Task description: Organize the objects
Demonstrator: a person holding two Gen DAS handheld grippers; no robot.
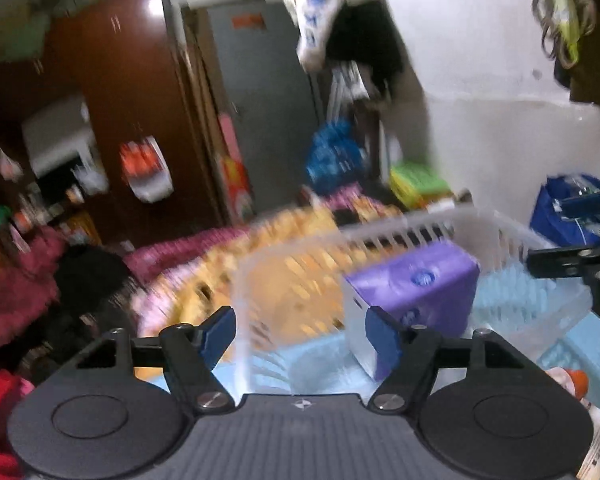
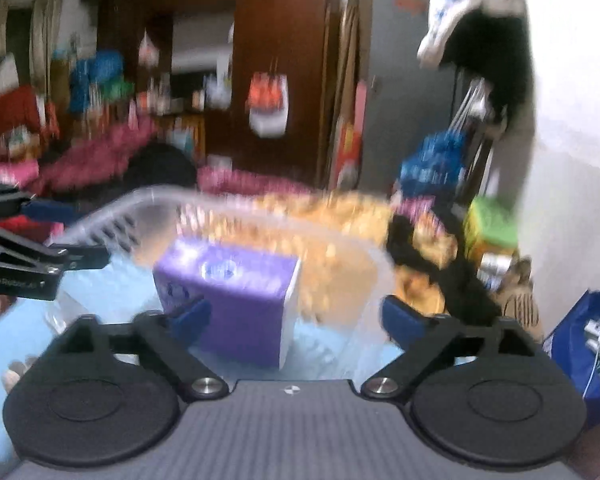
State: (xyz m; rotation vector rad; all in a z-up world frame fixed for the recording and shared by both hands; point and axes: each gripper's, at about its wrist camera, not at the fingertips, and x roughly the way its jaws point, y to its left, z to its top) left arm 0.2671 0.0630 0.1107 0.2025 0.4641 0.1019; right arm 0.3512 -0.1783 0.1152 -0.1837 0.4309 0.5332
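Spread wide, the left tool (image 1: 300,332) is seen straddling the blurred clear basket's (image 1: 440,226) wall, a purple box (image 1: 416,284) inside, while the right tool (image 2: 296,316), likewise spread, is seen facing that box (image 2: 236,296), its lower edge hidden.

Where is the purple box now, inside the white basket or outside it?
Inside: the purple box stands behind the white basket slatted wall in both views.

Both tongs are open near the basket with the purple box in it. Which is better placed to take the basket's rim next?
Left, probably. The left tongs already straddle the clear basket wall, while the right tongs hold mostly the purple box between them, the basket wall nearer one finger.
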